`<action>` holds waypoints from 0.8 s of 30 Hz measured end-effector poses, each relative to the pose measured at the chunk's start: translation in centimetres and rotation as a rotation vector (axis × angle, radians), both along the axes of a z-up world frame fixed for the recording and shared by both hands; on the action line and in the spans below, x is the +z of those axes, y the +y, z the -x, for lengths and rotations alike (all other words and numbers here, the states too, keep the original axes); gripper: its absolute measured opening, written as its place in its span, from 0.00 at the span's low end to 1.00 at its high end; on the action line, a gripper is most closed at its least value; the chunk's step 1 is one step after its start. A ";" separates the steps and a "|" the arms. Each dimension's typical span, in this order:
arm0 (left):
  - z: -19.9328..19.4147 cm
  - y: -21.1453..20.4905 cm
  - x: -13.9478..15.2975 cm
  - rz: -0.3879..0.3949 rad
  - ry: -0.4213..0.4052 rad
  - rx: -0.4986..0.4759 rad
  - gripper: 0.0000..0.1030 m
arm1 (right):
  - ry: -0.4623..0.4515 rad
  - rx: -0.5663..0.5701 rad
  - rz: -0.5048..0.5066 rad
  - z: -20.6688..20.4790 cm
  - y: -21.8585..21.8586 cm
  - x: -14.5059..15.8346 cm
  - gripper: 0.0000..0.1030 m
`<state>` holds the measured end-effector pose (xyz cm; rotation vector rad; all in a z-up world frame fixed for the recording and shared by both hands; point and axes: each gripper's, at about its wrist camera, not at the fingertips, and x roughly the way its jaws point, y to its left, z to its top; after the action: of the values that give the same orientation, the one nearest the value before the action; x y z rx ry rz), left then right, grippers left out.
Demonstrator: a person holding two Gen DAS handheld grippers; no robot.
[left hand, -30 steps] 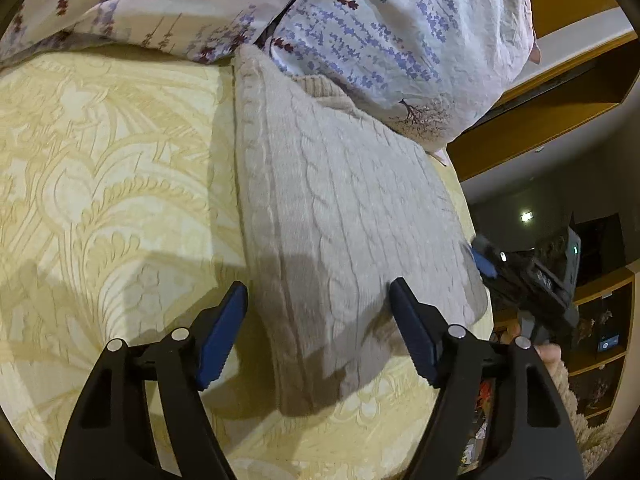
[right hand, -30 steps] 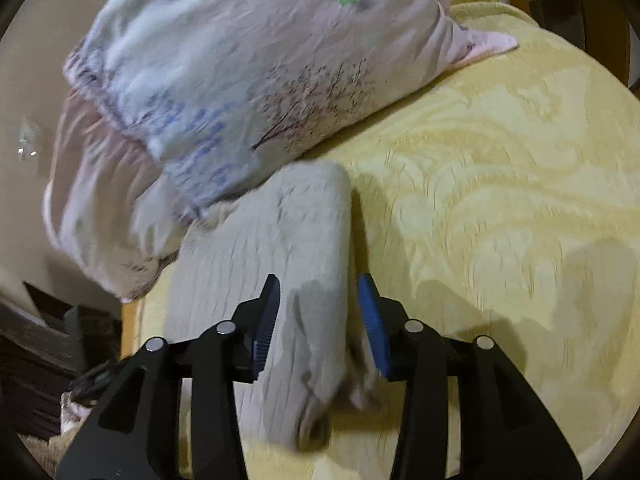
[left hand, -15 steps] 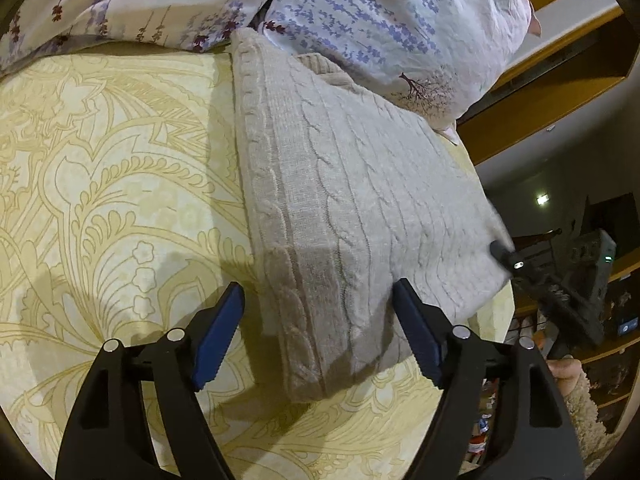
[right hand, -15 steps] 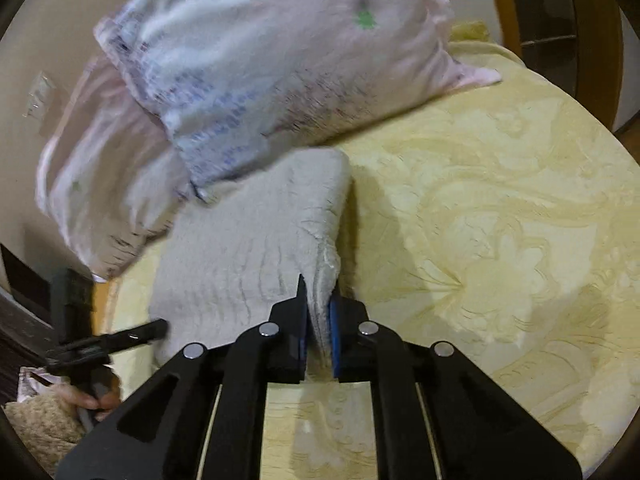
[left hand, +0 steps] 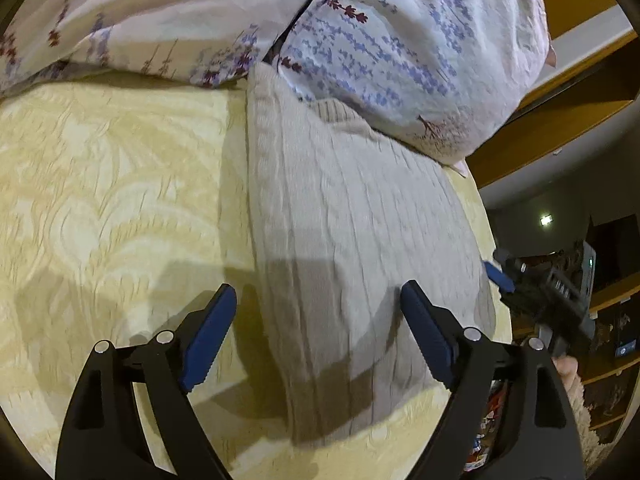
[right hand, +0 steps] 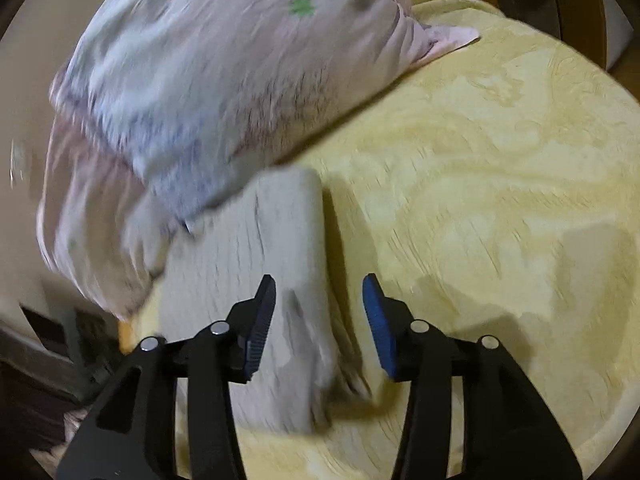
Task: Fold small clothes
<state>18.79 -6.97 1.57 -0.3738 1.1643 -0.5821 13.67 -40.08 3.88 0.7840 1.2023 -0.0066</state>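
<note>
Left gripper [left hand: 318, 328] is spread wide with nothing in it, hanging over the near end of the folded sweater [left hand: 352, 248], one finger over the knit and the other over the bedspread [left hand: 112, 200]. Right gripper [right hand: 320, 320] is let go too, jaws apart around the sweater's [right hand: 256, 264] folded edge, not pinching it as far as I can tell (that view's pretty blurry). The sweater lies flat on the yellow bedspread with its far end tucked against the floral pillows [left hand: 400, 40].
</note>
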 end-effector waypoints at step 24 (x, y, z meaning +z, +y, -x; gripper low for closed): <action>-3.8 -2.6 -0.1 -0.053 0.024 -0.013 0.84 | 0.061 -0.049 -0.109 -2.2 -0.9 -3.8 0.62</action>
<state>22.55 -9.58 1.45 -0.3287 1.2035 -0.5581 15.90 -40.98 0.09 0.9145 1.2485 -0.0047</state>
